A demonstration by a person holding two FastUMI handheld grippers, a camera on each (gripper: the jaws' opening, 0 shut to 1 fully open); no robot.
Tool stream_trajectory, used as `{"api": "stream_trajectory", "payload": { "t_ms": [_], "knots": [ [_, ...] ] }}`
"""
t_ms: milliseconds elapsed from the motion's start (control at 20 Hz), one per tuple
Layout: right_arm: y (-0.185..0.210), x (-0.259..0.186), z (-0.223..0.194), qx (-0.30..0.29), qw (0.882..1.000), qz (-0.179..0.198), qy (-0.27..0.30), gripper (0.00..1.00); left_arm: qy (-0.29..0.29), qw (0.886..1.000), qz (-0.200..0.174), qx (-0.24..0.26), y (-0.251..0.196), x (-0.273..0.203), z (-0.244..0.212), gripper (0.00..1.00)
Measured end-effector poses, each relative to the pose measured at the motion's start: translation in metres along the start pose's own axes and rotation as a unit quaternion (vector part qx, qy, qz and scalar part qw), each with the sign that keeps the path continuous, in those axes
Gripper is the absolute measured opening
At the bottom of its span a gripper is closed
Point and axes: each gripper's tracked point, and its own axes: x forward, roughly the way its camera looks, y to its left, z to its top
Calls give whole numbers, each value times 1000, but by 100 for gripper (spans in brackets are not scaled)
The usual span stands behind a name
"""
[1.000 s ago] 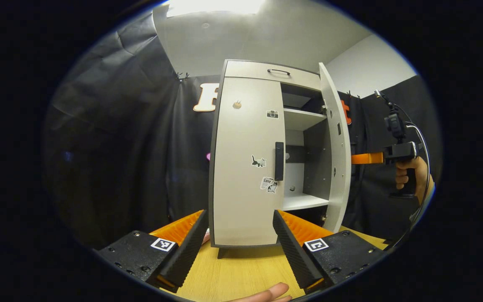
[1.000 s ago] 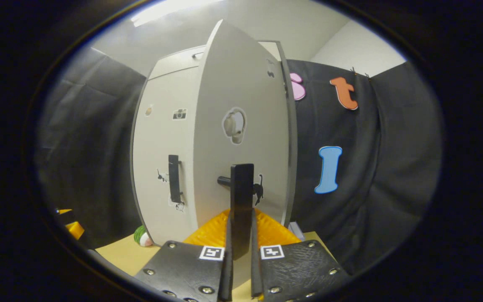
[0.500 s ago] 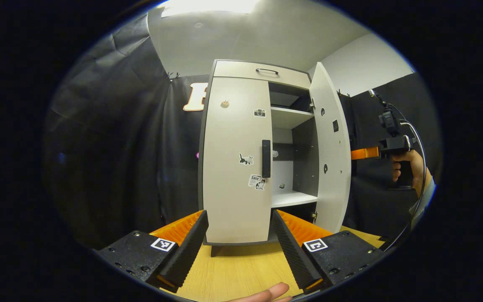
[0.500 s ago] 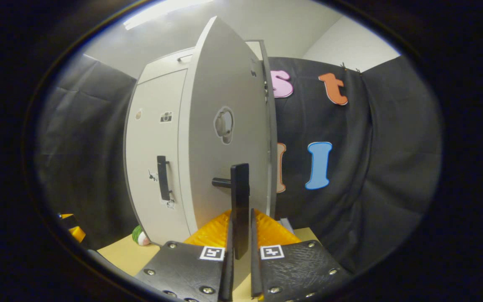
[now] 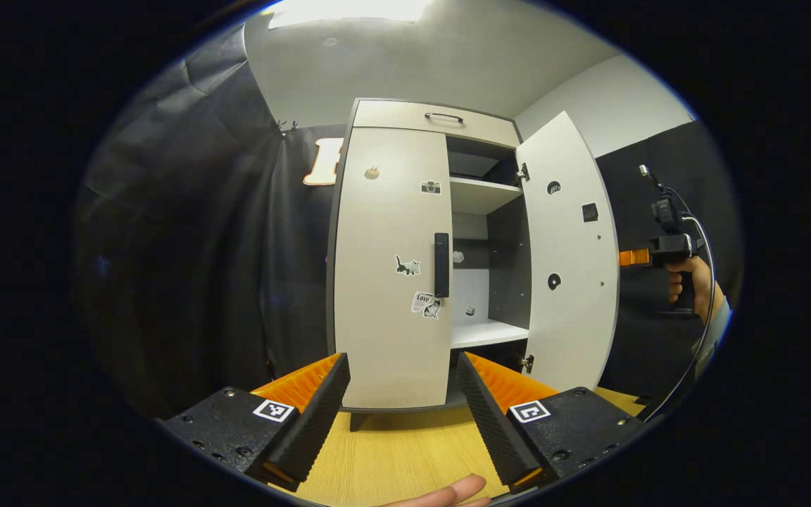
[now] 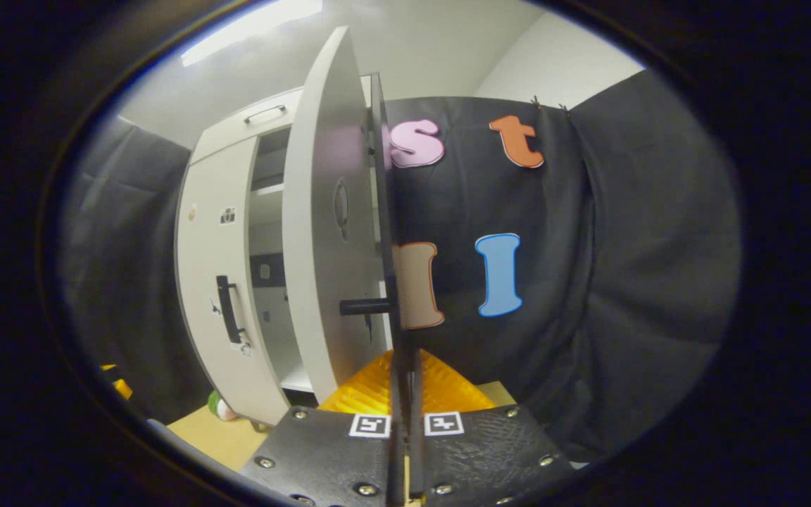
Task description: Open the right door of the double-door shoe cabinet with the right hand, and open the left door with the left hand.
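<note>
Presently the shoe cabinet [image 5: 405, 282] stands on the bench [image 5: 398, 458], its right door [image 5: 567, 267] swung wide and its left door [image 5: 388, 267] shut flush. The right tongs [image 6: 405, 394] are pressed together, pinching the right door's handle [image 6: 393, 310] edge-on. The left tongs [image 5: 402, 394] are spread, clear of the left door's handle [image 5: 441, 265].

Pale grey doors [image 5: 391, 260]; black handle [image 5: 441, 265]
</note>
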Motion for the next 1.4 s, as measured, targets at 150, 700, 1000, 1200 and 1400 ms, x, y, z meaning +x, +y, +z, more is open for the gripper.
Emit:
{"api": "stream_trajectory", "payload": {
  "t_ms": [150,700,1000,1200,1400],
  "knots": [
    [-4,5,-1,3,1000,-2,1,4,7,1000,5,5,1,2,-4,95],
    [-35,-10,-7,68,997,-8,-19,99,36,999,27,7,18,30,-15,95],
    [-33,-42,2,50,998,-17,-36,100,57,998,36,3,20,53,-23,96],
    [-19,-80,4,6,999,-5,-39,100,57,997,51,7,23,73,-16,95],
    [9,-113,4,-20,999,4,-41,99,39,998,53,6,20,103,0,95]
  ]
}}
